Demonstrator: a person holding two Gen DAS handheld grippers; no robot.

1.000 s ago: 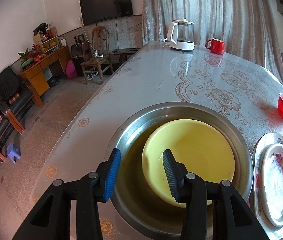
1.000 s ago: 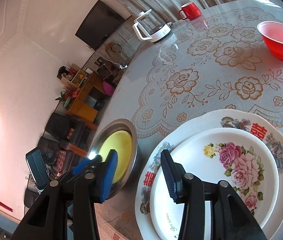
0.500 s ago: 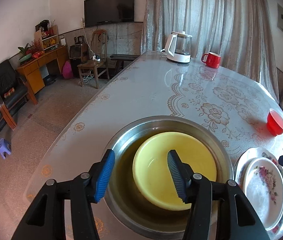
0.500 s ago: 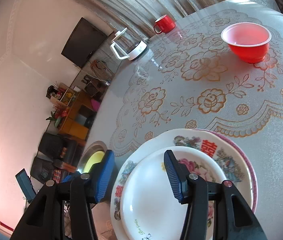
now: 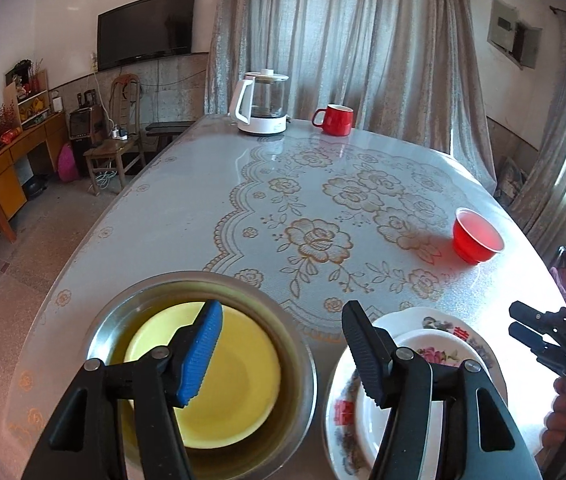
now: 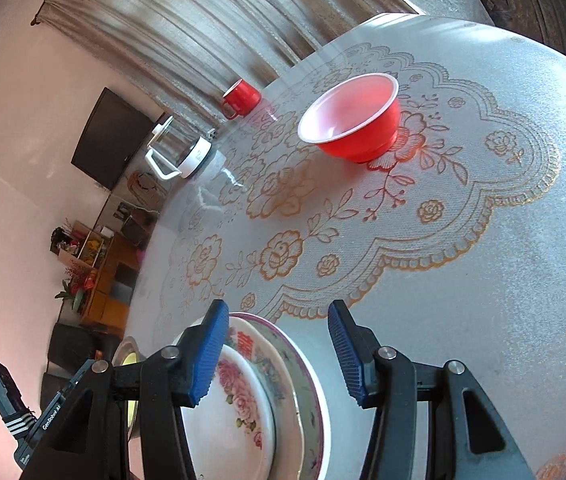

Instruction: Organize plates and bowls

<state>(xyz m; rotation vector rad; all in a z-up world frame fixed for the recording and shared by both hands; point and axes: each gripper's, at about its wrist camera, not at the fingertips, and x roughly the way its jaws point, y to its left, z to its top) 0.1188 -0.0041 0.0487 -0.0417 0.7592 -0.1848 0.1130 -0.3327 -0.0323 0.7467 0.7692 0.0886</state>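
As we compared this moment with the second before, we saw that both wrist views had swung away from the stacks. Our left gripper (image 5: 281, 344), which had hung over the yellow bowl (image 5: 219, 376) in the steel basin (image 5: 303, 344), now framed the bare tablecloth between the basin and the floral plates (image 5: 471, 344); its jaws were opening and held nothing. Our right gripper (image 6: 279, 352), earlier above the small rose plate (image 6: 239, 396), now pointed past the plates' rim, its jaws standing partly apart and empty. We judged that both stacks were set down and only the red bowl (image 6: 357, 120) remained loose. That bowl stood in the upper centre of the right wrist view, well apart from the right gripper's fingertips, and at middle right in the left wrist view.
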